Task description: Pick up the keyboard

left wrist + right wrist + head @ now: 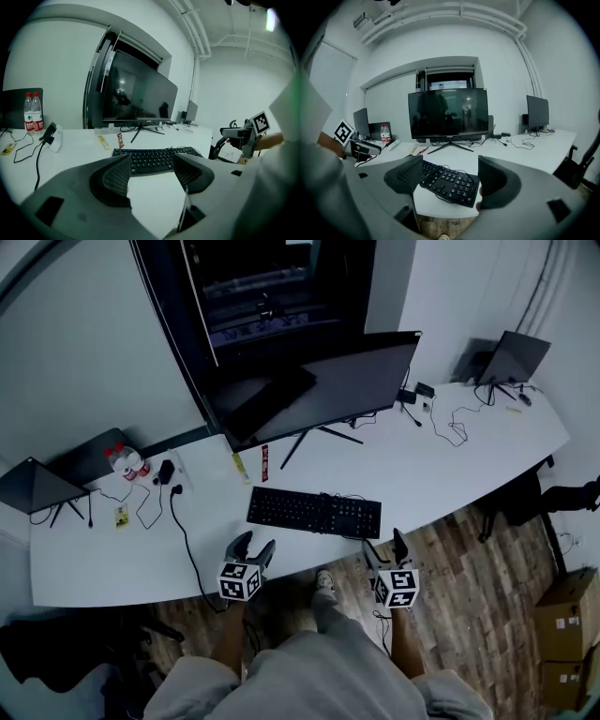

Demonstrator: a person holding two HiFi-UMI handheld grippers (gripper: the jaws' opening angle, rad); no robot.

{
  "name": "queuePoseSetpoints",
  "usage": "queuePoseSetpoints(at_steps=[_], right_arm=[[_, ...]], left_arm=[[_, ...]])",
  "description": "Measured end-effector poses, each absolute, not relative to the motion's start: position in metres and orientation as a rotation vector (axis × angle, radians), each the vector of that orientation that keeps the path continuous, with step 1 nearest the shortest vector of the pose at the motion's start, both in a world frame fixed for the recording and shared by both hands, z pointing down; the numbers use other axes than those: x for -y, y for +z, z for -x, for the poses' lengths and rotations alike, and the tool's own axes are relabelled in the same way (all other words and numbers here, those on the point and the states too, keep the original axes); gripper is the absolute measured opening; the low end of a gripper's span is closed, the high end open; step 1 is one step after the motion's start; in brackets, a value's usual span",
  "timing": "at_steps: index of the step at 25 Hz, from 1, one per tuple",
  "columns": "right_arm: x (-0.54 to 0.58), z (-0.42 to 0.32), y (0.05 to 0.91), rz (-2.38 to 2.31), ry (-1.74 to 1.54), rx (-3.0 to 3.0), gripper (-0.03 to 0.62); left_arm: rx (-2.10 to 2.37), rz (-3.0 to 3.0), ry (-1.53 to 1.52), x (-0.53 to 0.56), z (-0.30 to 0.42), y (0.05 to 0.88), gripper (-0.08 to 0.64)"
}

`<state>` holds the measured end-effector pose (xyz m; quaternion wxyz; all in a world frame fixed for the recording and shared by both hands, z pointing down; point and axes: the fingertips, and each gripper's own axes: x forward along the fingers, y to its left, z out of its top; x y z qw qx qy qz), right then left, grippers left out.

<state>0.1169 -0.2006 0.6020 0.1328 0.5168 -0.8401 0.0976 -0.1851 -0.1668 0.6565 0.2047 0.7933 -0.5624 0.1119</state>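
Note:
A black keyboard (314,512) lies flat on the white desk (403,474), in front of the big monitor (314,385). My left gripper (253,551) hovers open at the desk's near edge, just short of the keyboard's left end; the keyboard (154,159) shows between its jaws. My right gripper (384,549) is open too, off the desk edge below the keyboard's right end, and the keyboard (450,182) lies straight ahead of it. Neither gripper touches anything.
Two water bottles (125,462), a plug and cables (169,488) and a laptop (37,486) occupy the desk's left end. Another laptop (511,357) and wires sit far right. Small wrappers (264,462) lie behind the keyboard. Cardboard boxes (567,615) stand on the wooden floor.

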Motion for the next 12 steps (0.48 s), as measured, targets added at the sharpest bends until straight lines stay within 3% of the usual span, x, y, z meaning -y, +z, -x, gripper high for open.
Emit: queuePoseSetpoints(at_steps=[12], right_arm=[[0.295,-0.12,0.628,-1.431,0.404,2.408,0.353]], left_arm=[[1.608,-2.095,0.372,0.257,0.2,0.674,0.282]])
